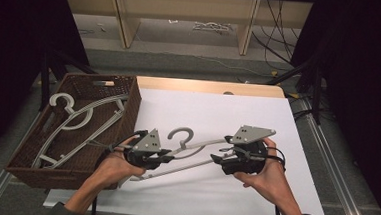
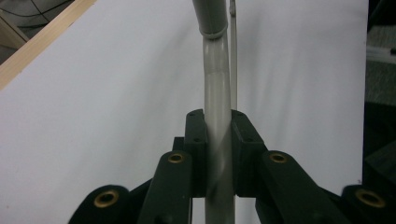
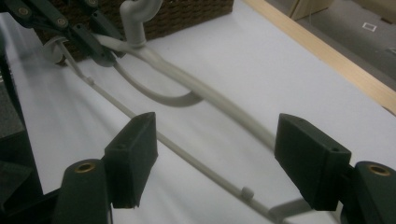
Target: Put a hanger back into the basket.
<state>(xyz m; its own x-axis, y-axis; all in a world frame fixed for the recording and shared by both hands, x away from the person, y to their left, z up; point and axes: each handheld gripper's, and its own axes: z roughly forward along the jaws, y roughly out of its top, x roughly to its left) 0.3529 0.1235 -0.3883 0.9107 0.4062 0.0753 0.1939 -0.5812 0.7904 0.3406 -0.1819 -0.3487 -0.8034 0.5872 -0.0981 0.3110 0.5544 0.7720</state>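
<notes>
Here, left gripper (image 1: 168, 158) clamped on grey hanger (image 1: 196, 147) over white tabletop (image 1: 218, 114), right gripper (image 3: 215, 158) jaws apart around it, wicker basket (image 1: 129, 101) holding more hangers (image 1: 77, 120).

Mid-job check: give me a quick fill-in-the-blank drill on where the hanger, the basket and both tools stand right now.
1. The left tool is ____ on the grey hanger.
2. The right tool has its jaws ____, one on each side of the hanger's arm.
3. More hangers lie in the wicker ____ on the table's left.
4. The held hanger sits over the ____ table sheet.

Missing words: shut; open; basket; white
</notes>
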